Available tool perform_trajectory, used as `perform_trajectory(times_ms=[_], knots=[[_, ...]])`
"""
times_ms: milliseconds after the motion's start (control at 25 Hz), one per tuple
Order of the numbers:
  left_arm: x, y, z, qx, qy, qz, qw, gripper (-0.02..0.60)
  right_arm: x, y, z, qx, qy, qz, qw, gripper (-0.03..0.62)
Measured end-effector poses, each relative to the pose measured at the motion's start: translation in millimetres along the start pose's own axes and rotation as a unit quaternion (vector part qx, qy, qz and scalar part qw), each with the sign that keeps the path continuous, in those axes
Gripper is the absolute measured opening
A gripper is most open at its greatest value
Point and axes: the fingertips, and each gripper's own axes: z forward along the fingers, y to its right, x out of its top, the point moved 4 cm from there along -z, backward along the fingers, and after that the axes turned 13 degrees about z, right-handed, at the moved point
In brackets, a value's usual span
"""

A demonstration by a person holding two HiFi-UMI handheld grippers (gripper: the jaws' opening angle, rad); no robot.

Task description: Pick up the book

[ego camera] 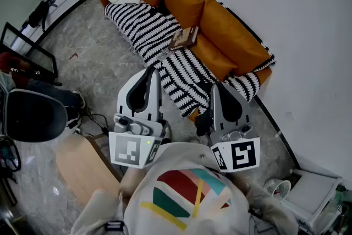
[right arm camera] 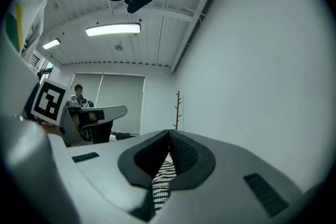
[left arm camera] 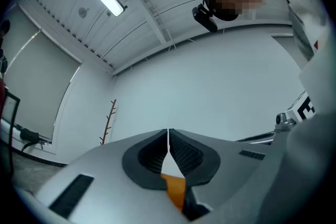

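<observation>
A brown book (ego camera: 184,37) lies on the black-and-white striped blanket (ego camera: 148,30) covering the orange sofa (ego camera: 220,30), at the middle of the seat. My left gripper (ego camera: 149,70) is held over the floor in front of the sofa, shut and empty, well short of the book. My right gripper (ego camera: 218,86) hovers at the sofa's near end, also shut with nothing in it. In the left gripper view the tips (left arm camera: 168,134) meet in front of a white wall, with orange showing below. The right gripper (right arm camera: 169,136) points level, with striped blanket showing between its jaws.
A wooden stool (ego camera: 82,165) stands at my lower left, a dark office chair (ego camera: 30,115) farther left, and a black frame (ego camera: 27,49) by the wall. A white bin and box (ego camera: 308,195) sit at the lower right. Grey floor lies before the sofa.
</observation>
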Motion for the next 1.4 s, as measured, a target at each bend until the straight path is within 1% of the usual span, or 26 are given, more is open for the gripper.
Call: perform_trajectory(times_ms=[240,560,760,840,1000,1240,1400], knots=[[-1,-1,0,0.003,-0.002,0.001,1.0000,0.017,-2,4,1,-0.004,-0.002,0.002,1.000,0.012],[-4,-1,-1,-0.003,-0.001,0.001,1.0000,0.017,-2,8,-3,-0.012,0.015,0.024,1.000,0.012],[-11,-2,-2,-0.008,-0.001,-0.001,1.0000,0.017,-8,9,-4,-0.016,0.019,0.026,0.999,0.012],[-18,-14,6,-0.010,-0.006,-0.003,0.9999,0.017,-10,8,12,-0.017,0.017,0.029,0.999,0.012],[-27,-53,26,-0.014,-0.014,-0.005,0.9998,0.017,-13,-5,56,-0.022,0.006,0.031,0.999,0.012],[-40,-102,17,-0.007,-0.018,-0.012,0.9997,0.017,-28,-39,84,-0.016,-0.004,0.037,0.999,0.012],[-53,-134,13,0.002,-0.019,-0.021,0.9996,0.017,-37,-54,98,-0.029,-0.015,0.033,0.999,0.012]])
